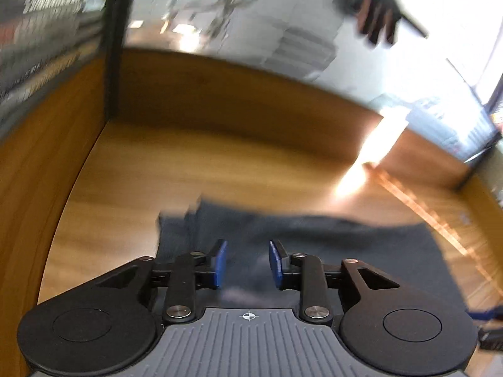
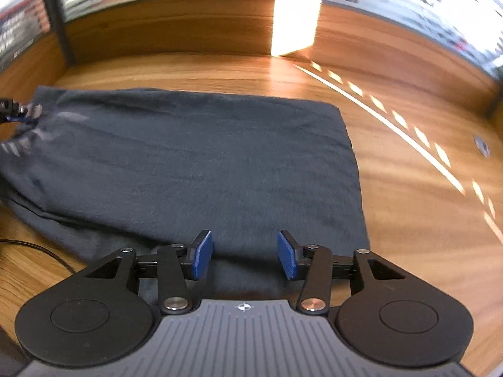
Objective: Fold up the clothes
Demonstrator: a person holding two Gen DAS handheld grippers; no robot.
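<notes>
At the far left of the right wrist view, the tip of the left gripper [image 2: 14,111] sits at the dark garment's [image 2: 195,163] far-left corner; its own camera shows the blue pads [image 1: 220,264] parted with a clear gap, cloth below them, nothing pinched. The dark garment lies flat on the wooden table [image 2: 408,204], spreading rightward to a straight edge. At its near edge the right gripper [image 2: 245,256] hovers with jaws held wider apart, gripping nothing
</notes>
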